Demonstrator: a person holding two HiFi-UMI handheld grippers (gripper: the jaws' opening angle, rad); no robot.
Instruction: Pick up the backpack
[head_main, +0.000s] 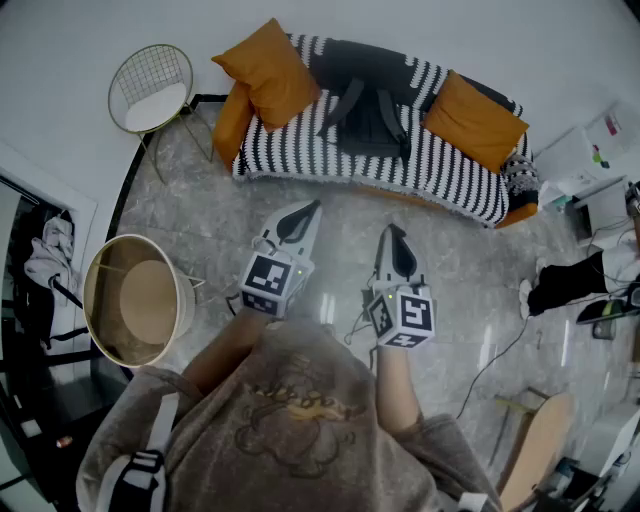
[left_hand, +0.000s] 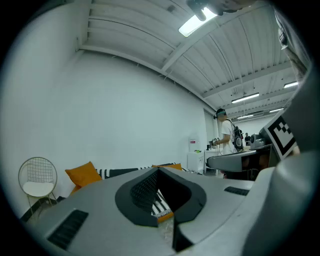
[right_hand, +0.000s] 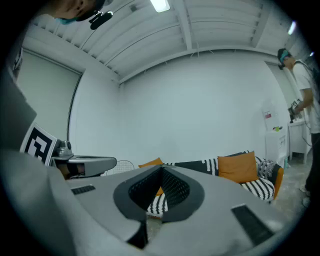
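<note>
One backpack (head_main: 365, 118) on striped sofa (head_main: 445, 165); grey marbled floor (head_main: 195, 215); left gripper (head_main: 311, 207), right gripper (head_main: 389, 231) pressed together.

Bright, even light falls from ceiling strip lamps (left_hand: 200, 20) at one o'clock. The glossy floor (head_main: 470, 300) shows pale glare. Fisheye bending and black vignette ring both gripper views.
</note>
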